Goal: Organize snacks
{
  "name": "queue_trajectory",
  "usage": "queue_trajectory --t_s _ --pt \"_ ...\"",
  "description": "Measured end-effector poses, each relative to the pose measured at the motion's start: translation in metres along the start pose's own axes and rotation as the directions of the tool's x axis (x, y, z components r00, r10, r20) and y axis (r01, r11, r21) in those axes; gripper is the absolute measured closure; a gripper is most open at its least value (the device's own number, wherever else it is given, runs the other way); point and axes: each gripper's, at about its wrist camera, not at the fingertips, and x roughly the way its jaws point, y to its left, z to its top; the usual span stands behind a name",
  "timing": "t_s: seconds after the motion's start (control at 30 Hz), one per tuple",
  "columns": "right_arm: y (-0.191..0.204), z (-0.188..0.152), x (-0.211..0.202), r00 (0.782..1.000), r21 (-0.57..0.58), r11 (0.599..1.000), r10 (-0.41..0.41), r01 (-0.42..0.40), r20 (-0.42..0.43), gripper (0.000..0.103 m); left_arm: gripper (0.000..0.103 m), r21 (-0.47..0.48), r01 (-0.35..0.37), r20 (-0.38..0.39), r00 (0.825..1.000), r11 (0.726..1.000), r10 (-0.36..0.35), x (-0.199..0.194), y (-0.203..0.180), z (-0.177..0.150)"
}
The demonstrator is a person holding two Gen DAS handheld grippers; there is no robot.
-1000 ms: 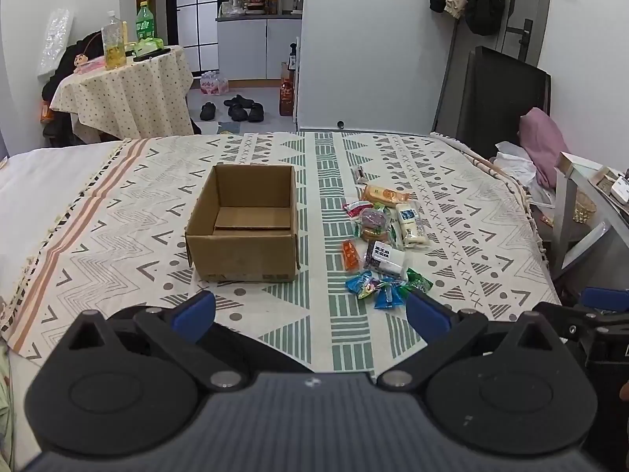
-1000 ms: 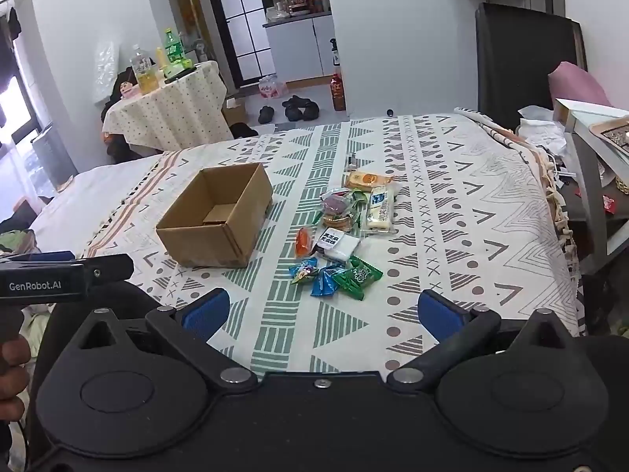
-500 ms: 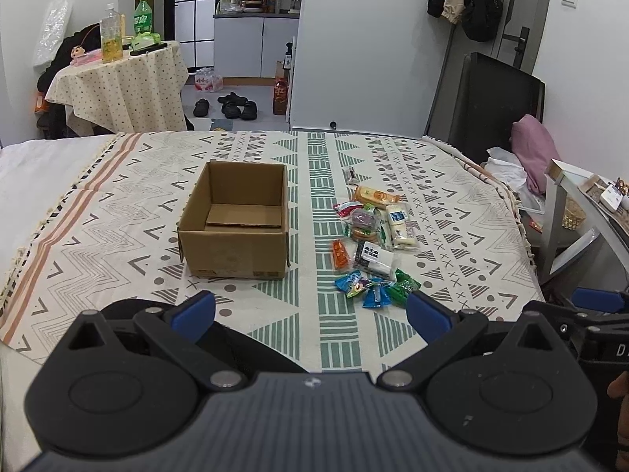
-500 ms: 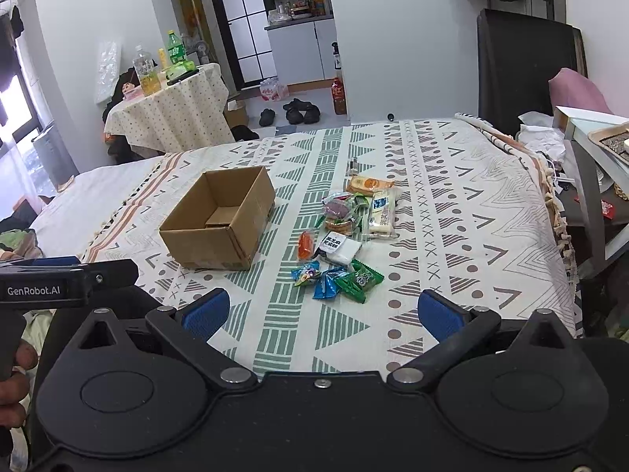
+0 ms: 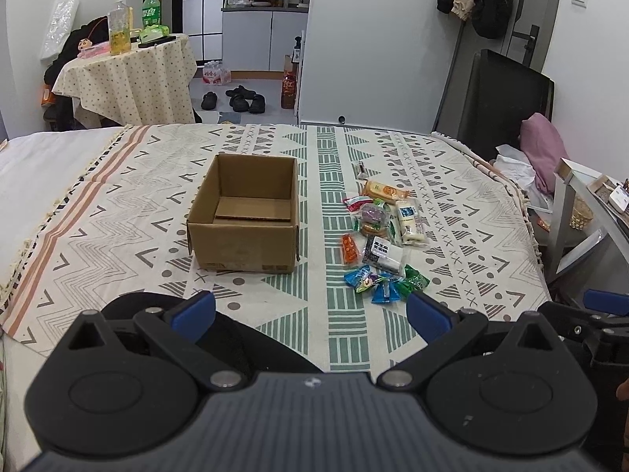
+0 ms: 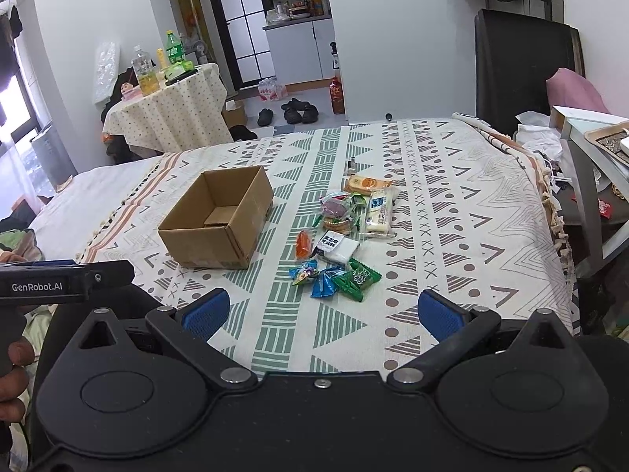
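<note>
On the bed, under a patterned cover, an open cardboard box stands empty, with the snacks scattered just to its right. Both tools hang back over the near edge: the left gripper and the right gripper are each spread wide and carry nothing. The largest wrapped piece, a pale bar, looks soft and should be taken across its middle, gently. The white block packet seems firmer and offers flat sides. The small blue and green candy sachets are light, crinkly and probably slippery; pinch one by its sealed edge. What the tiny dark item beyond the pile is, I cannot tell.
</note>
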Motion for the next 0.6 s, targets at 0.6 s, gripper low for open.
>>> queue_trajectory --t_s 0.6 --pt "-0.0012 0.0010 -0.0012 1.000 0.000 1.000 0.002 -0.002 0.005 0.000 0.000 0.017 0.006 -0.008 1.000 1.000 -0.005 0.0027 -0.0045 0.0006"
